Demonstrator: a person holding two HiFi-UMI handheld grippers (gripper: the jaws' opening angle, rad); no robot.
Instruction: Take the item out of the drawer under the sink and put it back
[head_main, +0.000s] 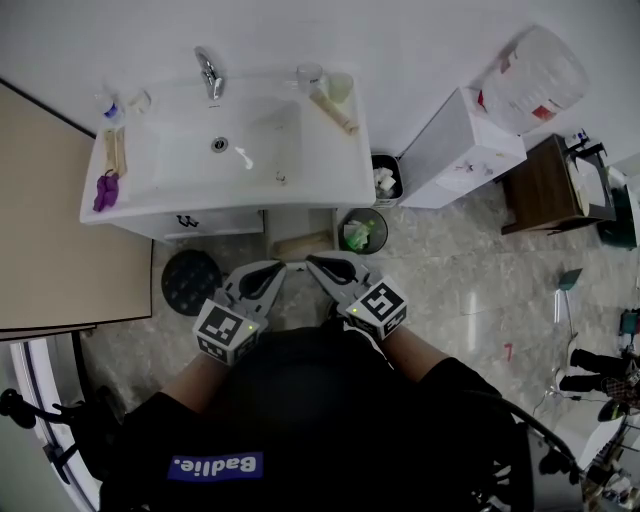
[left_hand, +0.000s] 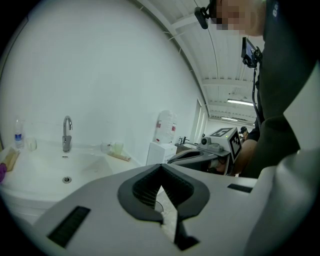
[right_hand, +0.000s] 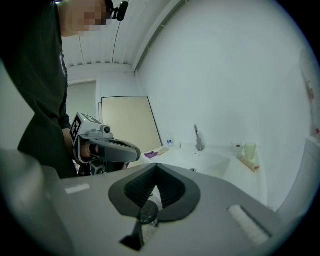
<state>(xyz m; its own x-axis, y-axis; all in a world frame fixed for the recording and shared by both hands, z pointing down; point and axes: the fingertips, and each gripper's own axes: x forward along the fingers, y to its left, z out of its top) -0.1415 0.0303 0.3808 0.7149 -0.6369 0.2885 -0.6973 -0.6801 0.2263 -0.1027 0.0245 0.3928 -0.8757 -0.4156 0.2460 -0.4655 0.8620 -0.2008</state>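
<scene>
Black top (head_main: 320, 430) blocks the near floor; sink (head_main: 340, 178) mostly hides its cabinet (head_main: 200, 223).

light: bright, even | shadows: soft | edges: fisheye vignette

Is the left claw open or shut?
Shut. The left gripper view shows the left claw with its tips touching and nothing between them.

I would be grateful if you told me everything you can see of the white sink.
The sink is a white, glossy, rectangular basin set against the wall on a white cabinet. Its bowl has a metal drain, and a chrome tap stands at the back rim. A purple item and a small bottle rest on its left ledge; a cup and a beige tube sit at its right back corner.
</scene>
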